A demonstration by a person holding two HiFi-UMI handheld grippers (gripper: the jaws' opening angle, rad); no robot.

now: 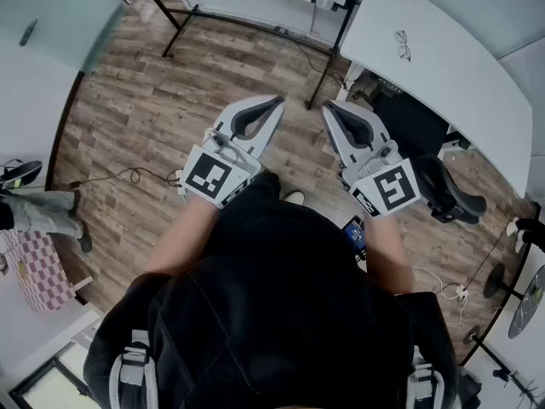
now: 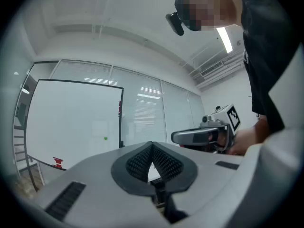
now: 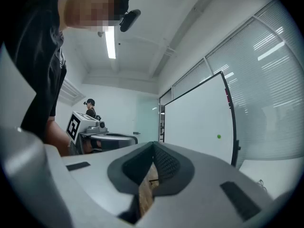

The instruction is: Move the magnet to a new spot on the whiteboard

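The whiteboard [image 2: 71, 122] stands upright ahead in a black frame, some way off. A small green magnet [image 2: 105, 138] sticks to it toward the right side, and a red item [image 2: 58, 162] sits at its lower edge. The whiteboard [image 3: 199, 122] and the green magnet [image 3: 218, 137] also show in the right gripper view. In the head view both grippers are held side by side at waist height, pointing forward over the wood floor. My left gripper [image 1: 277, 102] is shut and empty, its tips [image 2: 152, 146] meeting. My right gripper [image 1: 328, 106] is shut and empty too.
The black legs of a stand [image 1: 328, 58] rest on the floor straight ahead. A white desk with glasses [image 1: 403, 45] and a dark office chair [image 1: 456, 194] are to the right. Cables [image 1: 128, 175] trail on the floor at left, near another person's leg [image 1: 38, 210].
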